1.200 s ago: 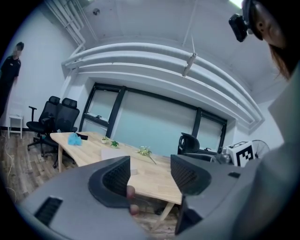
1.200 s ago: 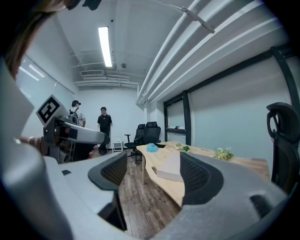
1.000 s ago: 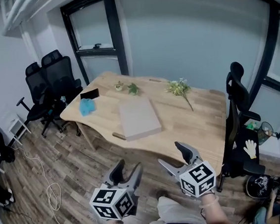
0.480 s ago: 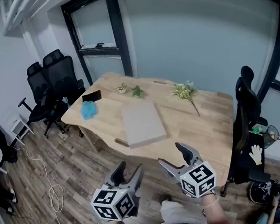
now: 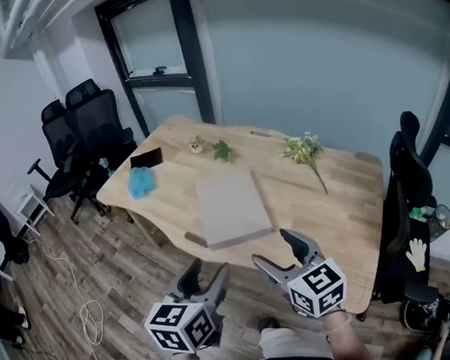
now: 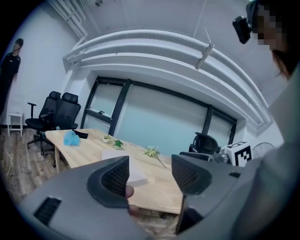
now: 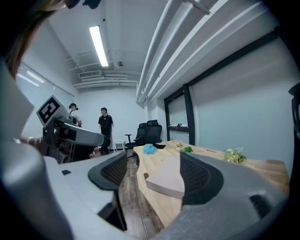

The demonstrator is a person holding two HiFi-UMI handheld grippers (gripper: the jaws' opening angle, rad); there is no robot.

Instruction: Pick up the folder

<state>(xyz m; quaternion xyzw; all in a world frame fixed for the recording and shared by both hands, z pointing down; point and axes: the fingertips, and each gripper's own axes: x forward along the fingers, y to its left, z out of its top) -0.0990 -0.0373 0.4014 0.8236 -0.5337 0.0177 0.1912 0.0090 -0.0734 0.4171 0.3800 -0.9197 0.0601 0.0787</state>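
The folder (image 5: 231, 207) is a flat beige rectangle lying near the front edge of the wooden table (image 5: 331, 204). It also shows in the left gripper view as a pale slab, the folder (image 6: 136, 174), and in the right gripper view as the folder (image 7: 166, 178) between the jaws' lines of sight. My left gripper (image 5: 203, 276) hangs in front of the table, short of its edge, jaws open and empty. My right gripper (image 5: 284, 254) stands beside it, also open and empty, closer to the table's front edge. Neither touches the folder.
On the table lie a blue cloth (image 5: 140, 181), a black object (image 5: 146, 157), two small potted plants (image 5: 222, 149) and a flower sprig (image 5: 306, 151). Black office chairs (image 5: 84, 134) stand at the left, another chair (image 5: 410, 196) at the right. A cable (image 5: 82, 306) runs over the wooden floor.
The table and folder have drawn nearer and shifted slightly right in the head view. Both grippers keep their places in the picture, still open.
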